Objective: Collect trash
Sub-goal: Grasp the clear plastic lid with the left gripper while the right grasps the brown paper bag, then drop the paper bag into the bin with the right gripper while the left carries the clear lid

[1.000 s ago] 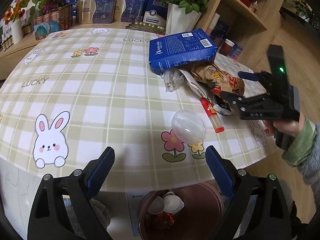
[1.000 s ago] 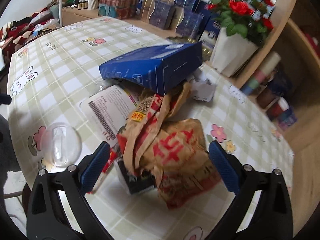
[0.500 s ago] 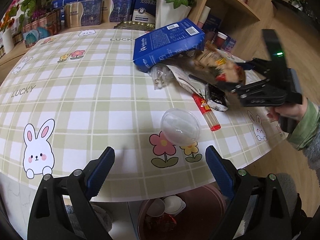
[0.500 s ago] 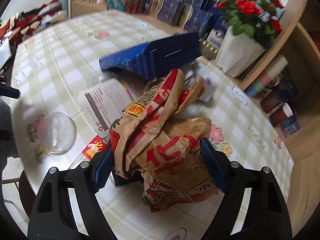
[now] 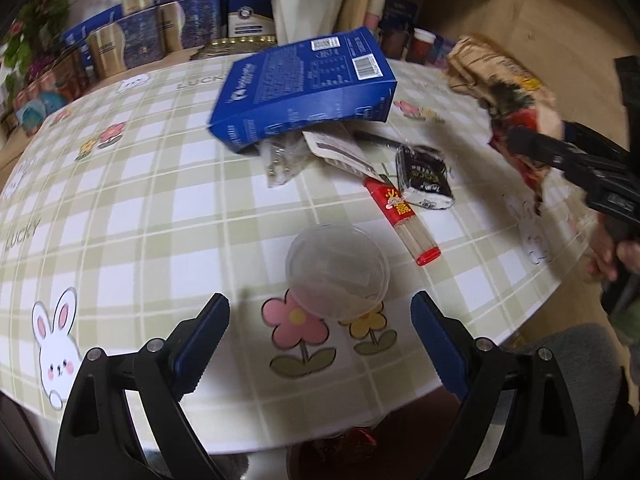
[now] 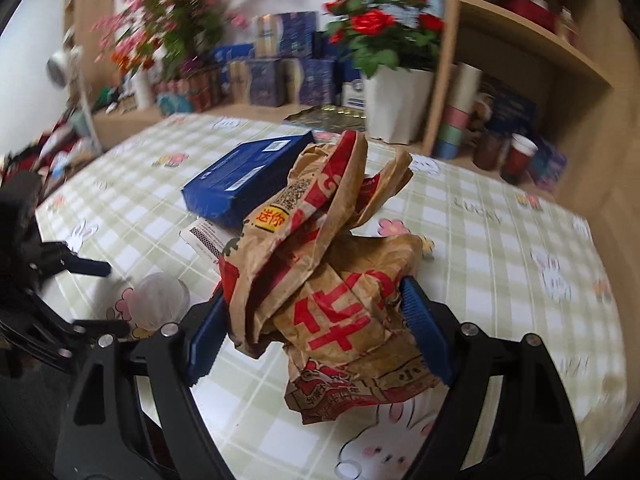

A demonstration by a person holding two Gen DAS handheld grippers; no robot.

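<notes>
My right gripper is shut on a crumpled brown paper bag with red print and holds it above the table; the bag also shows at the right of the left wrist view. My left gripper is open and empty, just in front of a clear plastic lid. Beyond it lie a red wrapper tube, a black packet, a white paper wrapper, a clear plastic wrapper and a blue carton.
The round table has a green checked cloth with rabbits and flowers. A bin with red trash shows under the near edge. A white flower pot, stacked boxes and a wooden shelf stand behind.
My right gripper has closed on the paper bag and lifted it off the pile, up and to the right. My left gripper has moved closer to the clear lid.
</notes>
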